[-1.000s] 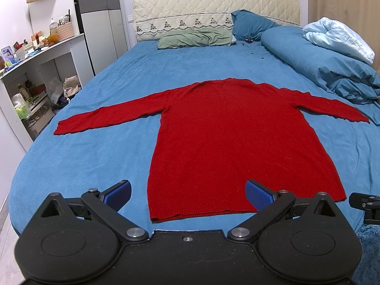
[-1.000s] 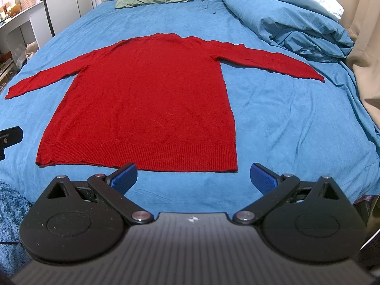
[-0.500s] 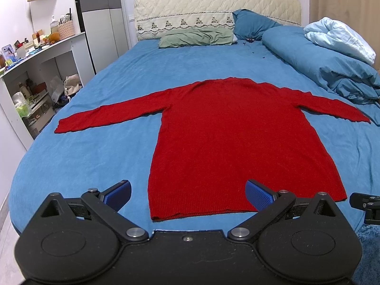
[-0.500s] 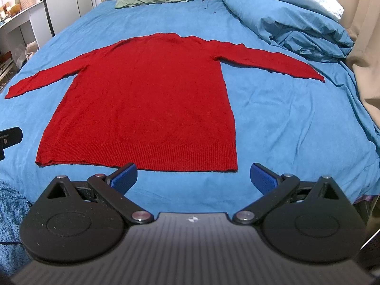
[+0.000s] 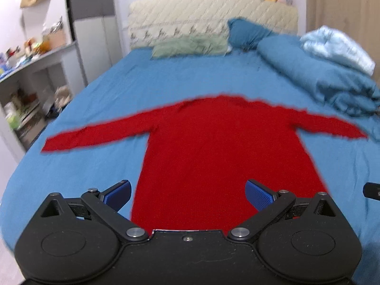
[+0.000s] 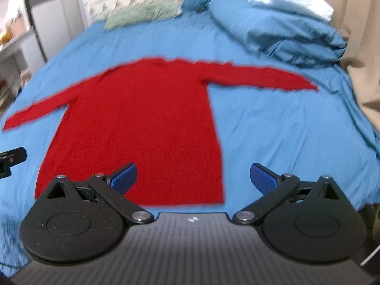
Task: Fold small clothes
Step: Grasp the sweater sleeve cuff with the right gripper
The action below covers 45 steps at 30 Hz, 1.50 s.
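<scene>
1. Left hand-held gripper (image 5: 187,193): jaws wide, empty, over the near hem.
2. Red sweater (image 5: 225,154) lies flat on the bed (image 5: 78,166), sleeves spread; folding seems not yet begun.
3. Right hand-held gripper (image 6: 192,175): wide, empty; next likely calls for pinching a hem corner or sleeve.

Both wrist views look along the bed (image 5: 99,90) toward its headboard (image 5: 211,21) from low at the foot end — the left nearer the sweater's (image 5: 220,152) hem, both sharing its whole spread.
</scene>
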### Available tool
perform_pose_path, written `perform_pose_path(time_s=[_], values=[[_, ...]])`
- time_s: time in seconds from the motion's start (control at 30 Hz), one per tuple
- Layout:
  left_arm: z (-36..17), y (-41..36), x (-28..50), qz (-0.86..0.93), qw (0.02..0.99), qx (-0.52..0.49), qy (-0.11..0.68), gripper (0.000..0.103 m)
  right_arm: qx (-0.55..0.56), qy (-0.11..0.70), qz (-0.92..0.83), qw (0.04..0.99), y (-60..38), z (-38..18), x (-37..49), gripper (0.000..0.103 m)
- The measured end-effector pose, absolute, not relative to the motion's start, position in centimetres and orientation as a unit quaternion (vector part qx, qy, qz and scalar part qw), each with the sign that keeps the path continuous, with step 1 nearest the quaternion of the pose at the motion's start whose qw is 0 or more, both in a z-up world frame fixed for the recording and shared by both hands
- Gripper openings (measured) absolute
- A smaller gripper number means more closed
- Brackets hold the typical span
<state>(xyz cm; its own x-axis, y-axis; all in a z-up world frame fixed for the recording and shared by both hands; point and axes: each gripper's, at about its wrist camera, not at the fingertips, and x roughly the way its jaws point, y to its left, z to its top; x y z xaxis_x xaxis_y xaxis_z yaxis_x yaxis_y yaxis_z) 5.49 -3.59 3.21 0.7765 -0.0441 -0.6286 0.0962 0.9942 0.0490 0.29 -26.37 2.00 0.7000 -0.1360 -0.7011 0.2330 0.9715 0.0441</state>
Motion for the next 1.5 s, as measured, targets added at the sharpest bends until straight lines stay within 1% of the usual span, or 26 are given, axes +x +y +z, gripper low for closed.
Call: perform_pose_path(time_s=[0.2,0.37,0.57,0.7,0.83,0.87,0.93,0.97,1.03,1.13,1.2,1.23,1.3,1.33,1.37,1.4,1.5], values=[[6.1,-9.3,14.3,-0.078,0.952,0.057,0.289,0.103,0.088,0.331,-0.163,0.925,-35.1,4.2,5.6,0.103],[5.3,-15.2,23.4,-0.111,0.943,0.048,0.309,0.103,0.126,0.308,-0.205,0.921,-44.0,3.4,10.6,0.103],[-0.4,-21.9,33.1,-0.145,0.918,0.043,0.367,0.103,0.199,0.290,-0.225,0.909,-54.1,-1.2,16.4,0.103],[-5.0,-25.1,37.8,-0.148,0.902,0.044,0.404,0.103,0.208,0.281,-0.250,0.903,-58.7,-5.9,19.4,0.103],[-8.9,-27.2,41.0,-0.146,0.892,0.044,0.427,0.103,0.212,0.287,-0.269,0.894,-61.5,-10.7,21.8,0.103],[-9.9,-27.5,41.6,-0.142,0.889,0.048,0.432,0.103,0.214,0.288,-0.275,0.892,-62.0,-11.7,22.4,0.101],[-11.5,-27.7,42.5,-0.133,0.885,0.050,0.443,0.103,0.233,0.284,-0.278,0.887,-63.5,-13.6,23.4,0.094],[-12.2,-27.7,42.9,-0.131,0.882,0.048,0.450,0.103,0.240,0.283,-0.282,0.885,-63.8,-14.2,23.7,0.088],[-13.5,-27.9,43.3,-0.127,0.878,0.054,0.459,0.103,0.244,0.275,-0.291,0.883,-64.5,-15.4,24.5,0.084],[-14.7,-28.2,43.5,-0.126,0.875,0.071,0.462,0.103,0.223,0.264,-0.304,0.888,-64.7,-16.1,25.8,0.075],[-14.8,-28.5,43.3,-0.128,0.878,0.078,0.455,0.103,0.208,0.265,-0.318,0.886,-64.6,-16.2,26.5,0.062],[-14.9,-28.5,43.3,-0.129,0.878,0.079,0.454,0.103,0.201,0.264,-0.323,0.886,-64.6,-16.3,26.9,0.057],[-15.2,-28.5,43.5,-0.133,0.878,0.081,0.454,0.103,0.189,0.268,-0.332,0.884,-64.4,-16.2,27.3,0.041],[-15.3,-28.4,43.7,-0.136,0.879,0.080,0.451,0.103,0.185,0.269,-0.334,0.884,-64.3,-16.1,27.5,0.035],[-15.3,-28.2,43.8,-0.140,0.879,0.079,0.449,0.103,0.179,0.271,-0.337,0.884,-64.2,-15.9,27.6,0.027],[-15.3,-27.8,44.0,-0.144,0.879,0.075,0.448,0.103,0.177,0.274,-0.337,0.884,-64.1,-15.6,27.8,0.022],[-14.5,-26.7,43.8,-0.140,0.884,0.068,0.441,0.103,0.176,0.278,-0.330,0.885,-63.8,-14.3,28.1,0.021]])
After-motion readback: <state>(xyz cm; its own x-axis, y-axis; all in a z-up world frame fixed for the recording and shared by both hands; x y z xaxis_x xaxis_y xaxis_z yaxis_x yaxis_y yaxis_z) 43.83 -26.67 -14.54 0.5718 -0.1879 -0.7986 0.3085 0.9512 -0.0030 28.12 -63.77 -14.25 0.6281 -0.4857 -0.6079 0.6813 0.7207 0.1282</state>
